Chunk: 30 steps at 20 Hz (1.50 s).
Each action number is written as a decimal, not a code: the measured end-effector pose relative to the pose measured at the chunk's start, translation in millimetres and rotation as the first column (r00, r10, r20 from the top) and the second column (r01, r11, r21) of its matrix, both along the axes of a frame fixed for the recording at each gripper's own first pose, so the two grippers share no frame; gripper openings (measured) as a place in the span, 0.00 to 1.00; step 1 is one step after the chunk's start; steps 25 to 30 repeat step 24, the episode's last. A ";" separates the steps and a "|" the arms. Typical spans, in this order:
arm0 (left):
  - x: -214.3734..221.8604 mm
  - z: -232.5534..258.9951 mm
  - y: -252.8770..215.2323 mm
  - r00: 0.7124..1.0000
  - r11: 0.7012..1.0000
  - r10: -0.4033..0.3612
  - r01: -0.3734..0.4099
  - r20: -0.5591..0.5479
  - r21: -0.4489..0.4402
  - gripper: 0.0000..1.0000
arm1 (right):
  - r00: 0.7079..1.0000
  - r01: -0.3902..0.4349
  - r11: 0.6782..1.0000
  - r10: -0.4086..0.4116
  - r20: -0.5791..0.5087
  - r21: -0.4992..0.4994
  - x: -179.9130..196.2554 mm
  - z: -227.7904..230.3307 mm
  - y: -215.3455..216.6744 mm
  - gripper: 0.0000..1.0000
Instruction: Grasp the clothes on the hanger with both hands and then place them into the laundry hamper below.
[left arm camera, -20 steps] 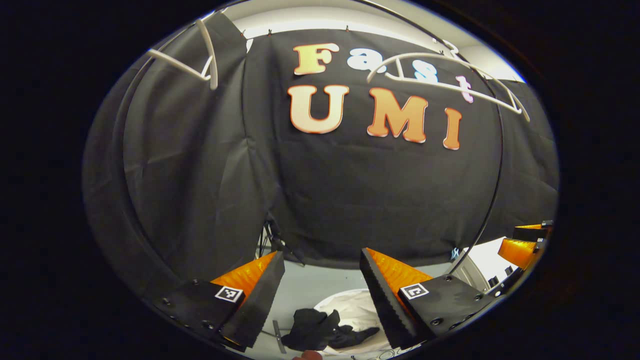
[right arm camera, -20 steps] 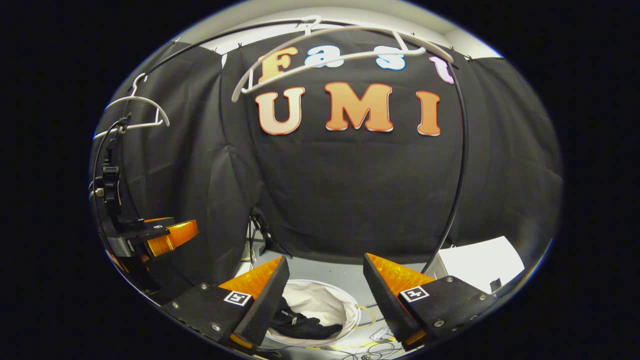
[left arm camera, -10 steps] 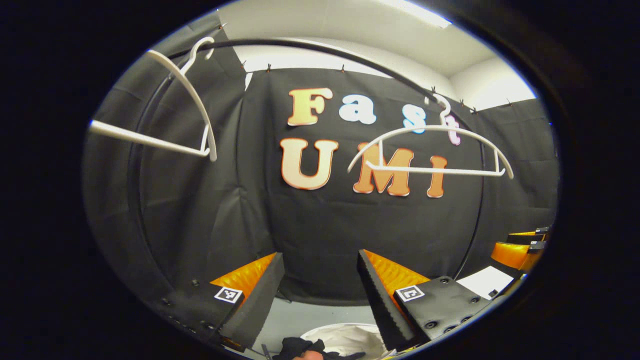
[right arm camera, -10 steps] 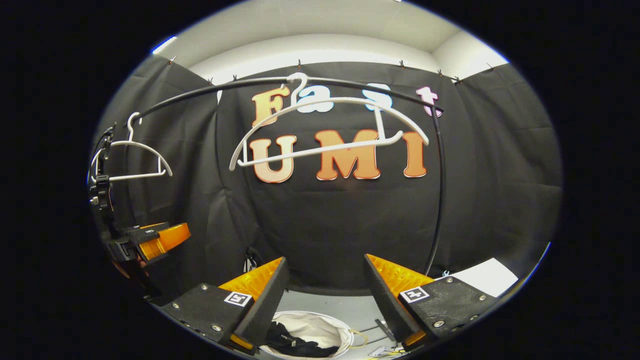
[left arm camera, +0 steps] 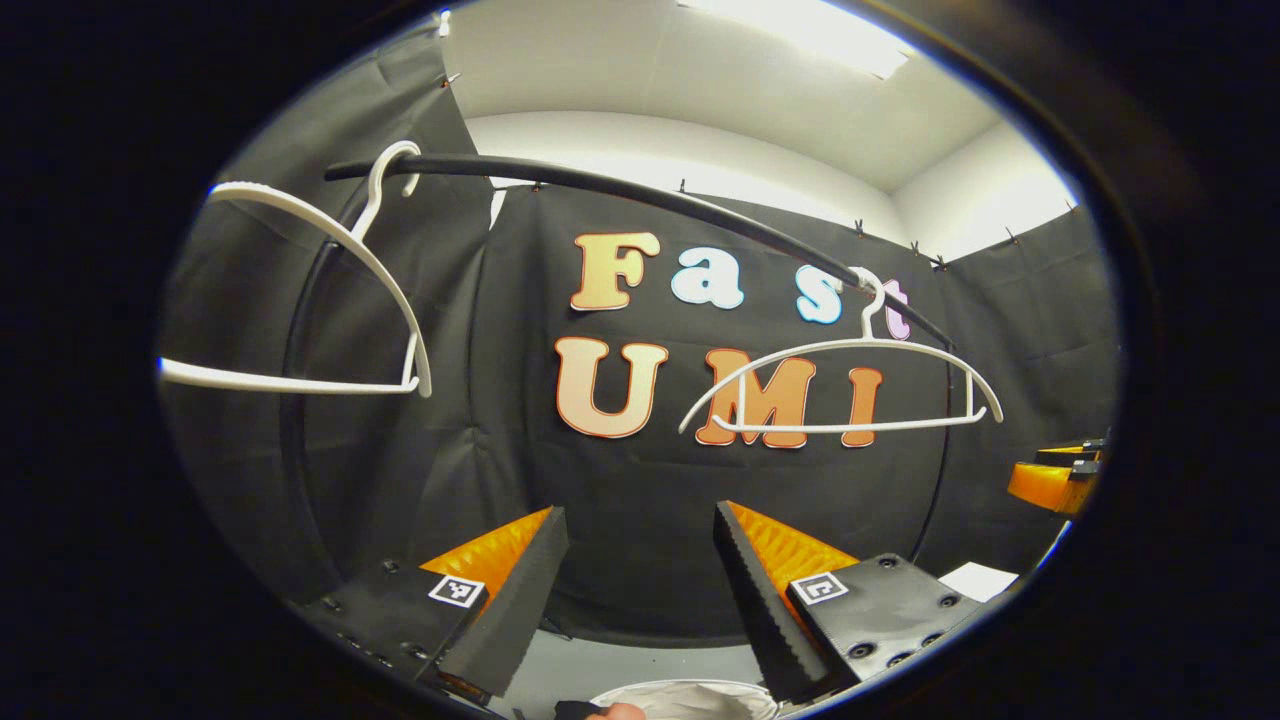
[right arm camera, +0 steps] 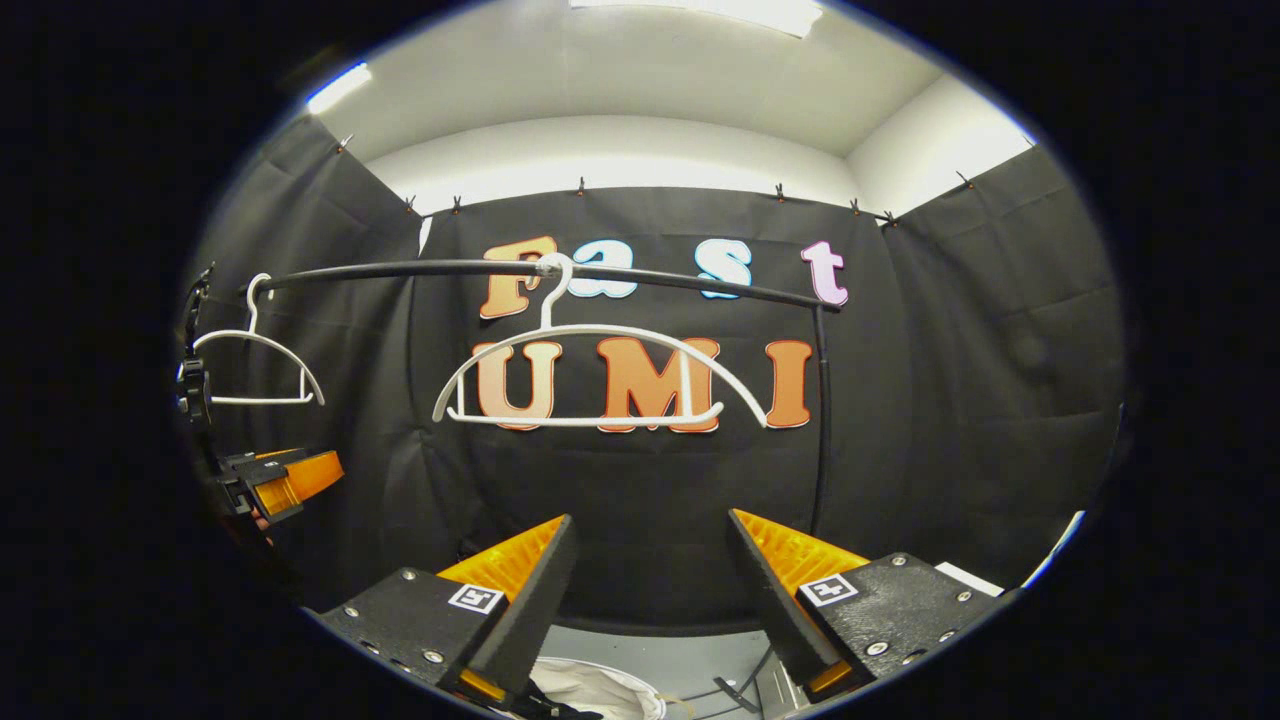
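Note:
Two bare white hangers hang from a black rail (left arm camera: pixel 640 195): one hanger (left arm camera: pixel 330 300) at the left, the other hanger (left arm camera: pixel 850 385) at the right. In the right gripper view the same rail (right arm camera: pixel 600 272) carries the near hanger (right arm camera: pixel 600 375) and the far hanger (right arm camera: pixel 255 370). My left gripper (left arm camera: pixel 640 580) is open and holds nothing. My right gripper (right arm camera: pixel 650 590) is open too, with nothing between its fingers. The white hamper rim (left arm camera: pixel 690 695) peeks in at the bottom, and the hamper (right arm camera: pixel 590 690) with a dark scrap of clothing (right arm camera: pixel 540 708) lies below my right fingers.
The other gripper (left arm camera: pixel 1055 475) shows at the right edge of the left gripper view, and the left one (right arm camera: pixel 275 480) at the left edge of the right gripper view. A vertical black pole (right arm camera: pixel 822 420) holds the rail's right end. A white sheet (left arm camera: pixel 975 580) lies low right.
Both grippers have risen and tilted upward: the hangers and rail slid down in view, the ceiling came in, and the hamper with the dark clothes dropped almost out at the bottom.

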<state>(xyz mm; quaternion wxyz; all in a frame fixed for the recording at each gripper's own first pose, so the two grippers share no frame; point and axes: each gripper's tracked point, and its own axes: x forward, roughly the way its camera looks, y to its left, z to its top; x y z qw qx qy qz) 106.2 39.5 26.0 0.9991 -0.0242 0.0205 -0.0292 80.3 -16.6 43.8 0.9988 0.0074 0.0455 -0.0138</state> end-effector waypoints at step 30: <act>1.7 11.7 -5.9 0.999 1.000 -0.004 0.003 0.047 0.014 0.95 | 0.998 0.056 0.998 -0.056 0.004 -0.020 -3.1 -12.5 -19.8 1.00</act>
